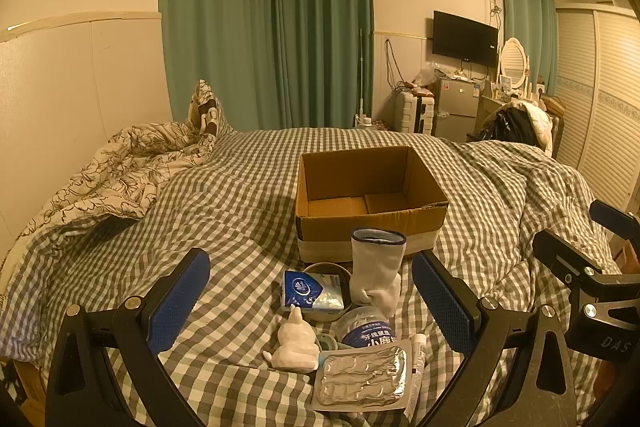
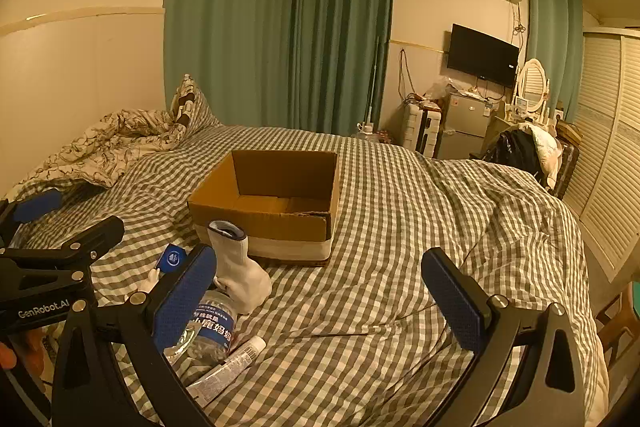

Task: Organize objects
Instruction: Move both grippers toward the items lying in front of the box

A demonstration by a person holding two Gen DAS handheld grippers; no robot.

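An open, empty cardboard box (image 1: 370,203) stands on the checked bed; it also shows in the right wrist view (image 2: 276,207). In front of it lie a white sock (image 1: 376,271), a blue tissue pack (image 1: 312,291) on a round tin, a white figurine (image 1: 294,345), a clear jar with a blue label (image 1: 366,329), a foil blister pack (image 1: 362,379) and a small tube (image 1: 416,359). My left gripper (image 1: 310,301) is open above this pile. My right gripper (image 2: 320,293) is open to the right of the sock (image 2: 240,271), jar (image 2: 208,331) and tube (image 2: 232,363).
A crumpled floral quilt (image 1: 120,171) lies at the bed's far left. Beyond the bed stand a fridge (image 1: 456,107), a suitcase, a wall TV and a dressing table with clutter. A louvred wardrobe (image 1: 600,99) lines the right side.
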